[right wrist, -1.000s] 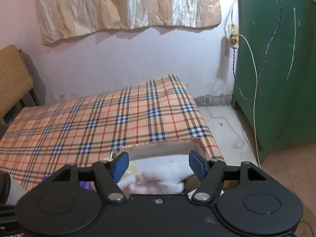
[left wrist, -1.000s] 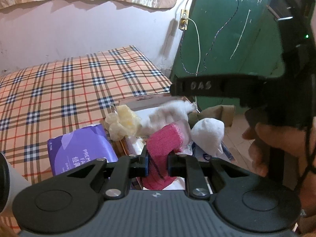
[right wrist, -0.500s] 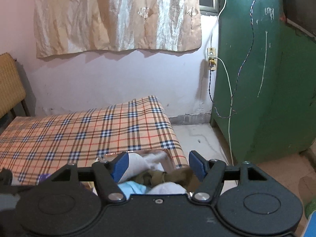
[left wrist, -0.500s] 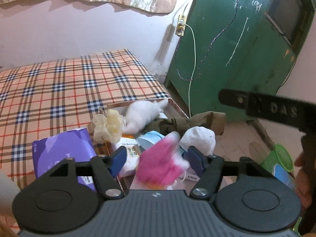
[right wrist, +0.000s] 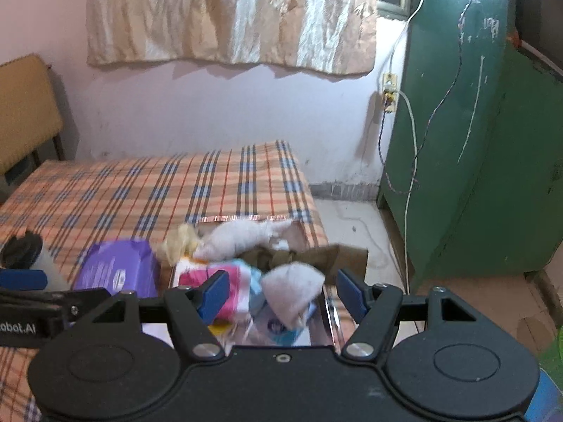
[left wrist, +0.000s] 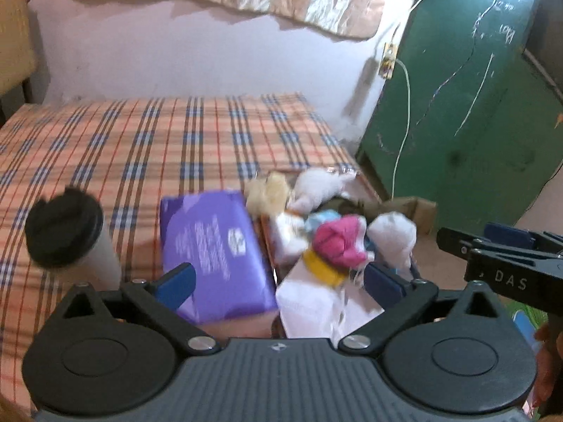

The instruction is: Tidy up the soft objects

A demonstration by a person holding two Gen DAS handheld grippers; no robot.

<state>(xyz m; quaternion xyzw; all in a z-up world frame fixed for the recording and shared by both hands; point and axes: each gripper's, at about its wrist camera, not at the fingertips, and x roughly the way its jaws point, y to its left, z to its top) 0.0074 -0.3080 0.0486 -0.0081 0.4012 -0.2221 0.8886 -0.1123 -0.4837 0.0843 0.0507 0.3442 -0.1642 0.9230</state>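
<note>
A cardboard box at the bed's near right corner holds a heap of soft things: a pink cloth on top, a white plush, a cream frilly piece, a white pouch and a light blue piece. The pink cloth, white plush and white pouch also show in the right wrist view. My left gripper is open and empty, above and behind the box. My right gripper is open and empty, beside it on the right.
A purple tissue pack lies left of the box on the plaid bed. A white cup with a black lid stands further left. A green cabinet and a hanging cable are on the right; a chair is far left.
My left gripper opened and let go of the pink cloth, which now lies on the heap in the box. Both grippers have drawn back and up from the box.
</note>
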